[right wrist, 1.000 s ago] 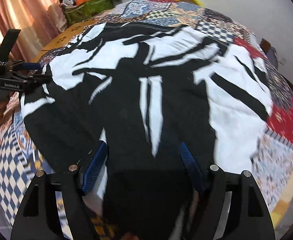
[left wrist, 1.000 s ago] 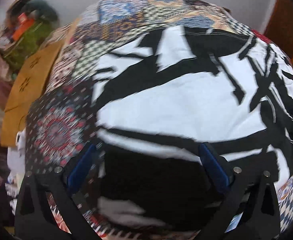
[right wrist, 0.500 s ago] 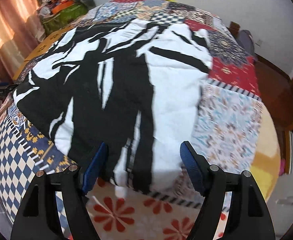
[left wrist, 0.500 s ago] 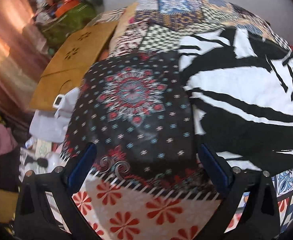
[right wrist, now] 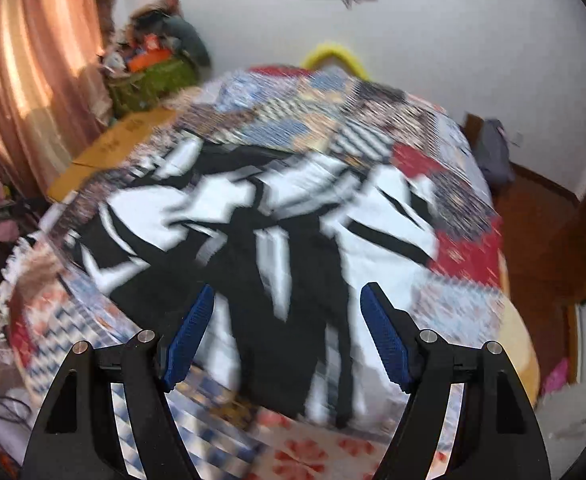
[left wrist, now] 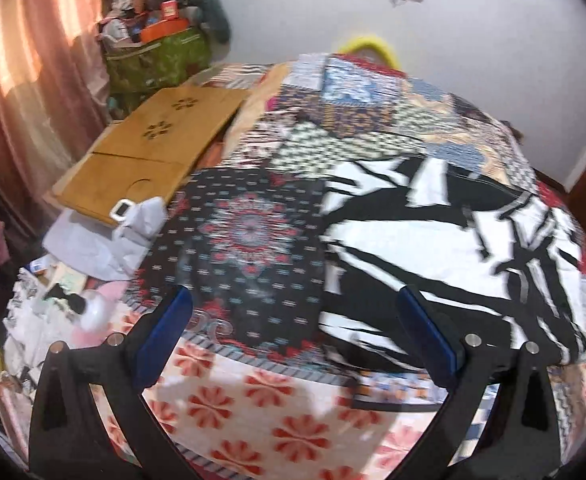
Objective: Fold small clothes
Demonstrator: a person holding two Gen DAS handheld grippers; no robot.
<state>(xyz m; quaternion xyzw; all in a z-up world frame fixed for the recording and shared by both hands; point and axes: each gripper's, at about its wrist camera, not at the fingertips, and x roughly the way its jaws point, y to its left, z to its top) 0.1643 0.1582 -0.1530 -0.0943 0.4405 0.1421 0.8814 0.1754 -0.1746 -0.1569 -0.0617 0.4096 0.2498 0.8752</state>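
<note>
Blue-padded jaws stand wide apart and empty on both your left gripper [left wrist: 293, 332] and your right gripper [right wrist: 287, 334], each raised above the patchwork quilt [left wrist: 249, 392] rather than down on cloth as they were a second ago. Your black-and-white garment [right wrist: 261, 248] now lies spread flat, filling the centre of the right view and the right half of the left view [left wrist: 445, 248]. Since you have let go and backed off, the laying-out looks finished, so I judge your next move is to pick an edge for the first fold.
</note>
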